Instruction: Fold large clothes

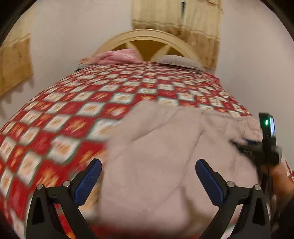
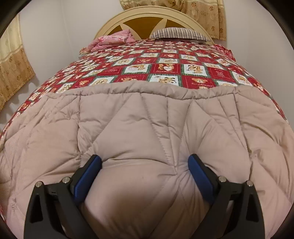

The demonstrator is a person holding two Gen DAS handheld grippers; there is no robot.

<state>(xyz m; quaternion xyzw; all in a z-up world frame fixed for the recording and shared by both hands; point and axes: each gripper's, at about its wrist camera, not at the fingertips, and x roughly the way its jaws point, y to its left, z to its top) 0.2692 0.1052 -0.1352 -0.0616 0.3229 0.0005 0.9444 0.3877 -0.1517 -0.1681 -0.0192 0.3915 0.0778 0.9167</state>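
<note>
- Beige quilted coat (image 2: 147,128): we see it spread flat over the near part of the bedspread (image 2: 165,68), its gathered edge running across the bed on the side toward the headboard (image 2: 147,14).
- Right gripper (image 2: 145,163): we note its blue-padded fingers (image 2: 88,176) standing wide apart, pressed down into the padding so that a bulge of coat rises between them; nothing is pinched.
- Left gripper (image 1: 148,167): we see its fingers (image 1: 88,182) likewise spread wide, over the coat's (image 1: 165,147) left edge, where beige fabric meets the red-and-white checked bedspread (image 1: 73,110). This view is blurred, so we cannot tell whether the pads touch the cloth.
- In the left wrist view, the right gripper's (image 1: 257,149) dark body lies against the coat's right side, a green light lit on the device above it; its fingers are too blurred there to judge.
- Pink bundle (image 2: 114,40) and striped pillow (image 2: 180,34): both lie at the foot of the headboard, well apart from the coat.
- Tan curtains (image 2: 205,16) hang behind the headboard and on the wall to its left.
</note>
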